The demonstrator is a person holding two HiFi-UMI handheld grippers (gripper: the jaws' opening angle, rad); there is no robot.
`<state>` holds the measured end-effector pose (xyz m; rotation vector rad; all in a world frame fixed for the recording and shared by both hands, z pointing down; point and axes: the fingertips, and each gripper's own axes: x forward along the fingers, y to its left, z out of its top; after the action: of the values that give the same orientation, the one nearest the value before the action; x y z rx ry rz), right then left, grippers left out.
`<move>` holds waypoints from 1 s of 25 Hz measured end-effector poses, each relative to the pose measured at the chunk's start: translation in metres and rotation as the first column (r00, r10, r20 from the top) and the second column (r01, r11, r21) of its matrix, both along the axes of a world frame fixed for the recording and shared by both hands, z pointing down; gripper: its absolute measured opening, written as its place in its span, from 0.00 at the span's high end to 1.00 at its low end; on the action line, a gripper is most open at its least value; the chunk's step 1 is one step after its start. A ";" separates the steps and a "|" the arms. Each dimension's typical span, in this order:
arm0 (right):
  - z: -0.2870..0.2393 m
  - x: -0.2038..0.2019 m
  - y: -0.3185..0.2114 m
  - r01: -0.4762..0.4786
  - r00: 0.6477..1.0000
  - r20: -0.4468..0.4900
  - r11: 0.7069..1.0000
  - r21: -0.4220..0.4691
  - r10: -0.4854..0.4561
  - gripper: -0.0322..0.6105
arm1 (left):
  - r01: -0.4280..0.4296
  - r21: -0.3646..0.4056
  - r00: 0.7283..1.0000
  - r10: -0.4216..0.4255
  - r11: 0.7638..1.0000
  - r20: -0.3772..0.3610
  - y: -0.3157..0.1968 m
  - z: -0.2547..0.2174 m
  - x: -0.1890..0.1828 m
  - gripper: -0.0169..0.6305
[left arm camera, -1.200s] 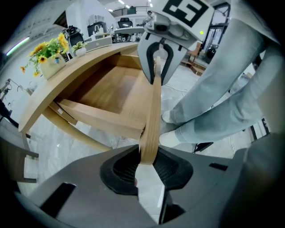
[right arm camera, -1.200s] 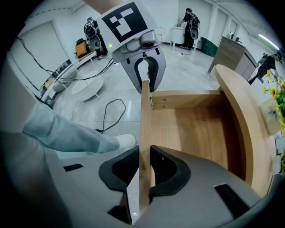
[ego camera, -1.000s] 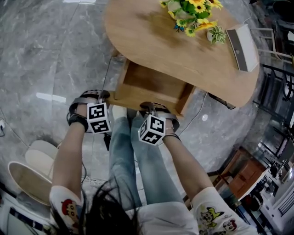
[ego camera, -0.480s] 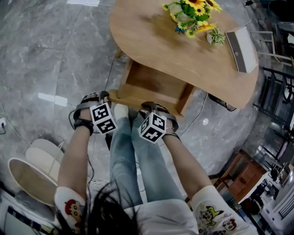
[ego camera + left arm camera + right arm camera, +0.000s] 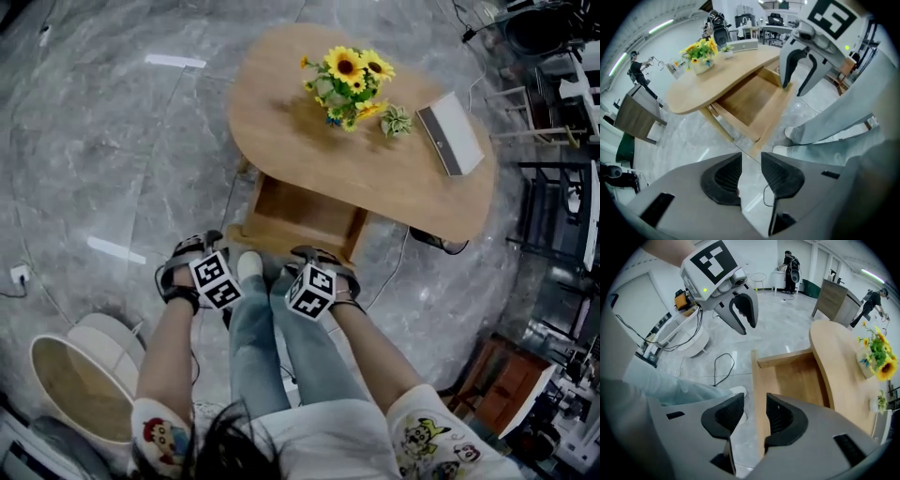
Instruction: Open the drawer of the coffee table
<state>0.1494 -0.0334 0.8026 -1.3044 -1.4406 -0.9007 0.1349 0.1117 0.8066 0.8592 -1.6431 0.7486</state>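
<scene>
Drawer (image 5: 302, 208): pulled out from under coffee table (image 5: 375, 173), toward person. Left gripper (image 5: 751, 171): jaws apart, empty, above drawer's front corner. Right gripper (image 5: 754, 416): jaws opening, nothing pinched, above front panel.

No legible words, numbers or brand names anywhere. Only black-and-white square code patterns on the left marker cube (image 5: 217, 280) and the right marker cube (image 5: 310, 291). Cartoon prints on both sleeves (image 5: 157, 436), lettering there too small to tell.
</scene>
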 end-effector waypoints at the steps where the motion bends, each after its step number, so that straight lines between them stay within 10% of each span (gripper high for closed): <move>1: -0.013 -0.003 -0.003 -0.005 1.000 0.012 1.000 -0.006 0.005 0.77 | 0.014 0.005 1.000 -0.014 1.000 0.015 -0.002 -0.014 -0.002 0.81; 12: -0.206 -0.071 -0.046 -0.162 0.959 0.199 0.965 -0.205 0.203 0.77 | 0.216 0.150 0.949 -0.243 0.965 0.201 -0.044 -0.207 -0.039 0.81; 25: -0.407 -0.106 -0.120 -0.347 0.786 0.242 0.730 -0.588 0.569 0.75 | 0.137 0.257 0.840 -0.250 0.957 0.482 -0.132 -0.385 -0.069 0.81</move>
<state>0.0436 -0.1536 0.3954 -1.0459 -2.3475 -0.4522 0.0662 -0.0203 0.4218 0.6523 -2.2856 0.7000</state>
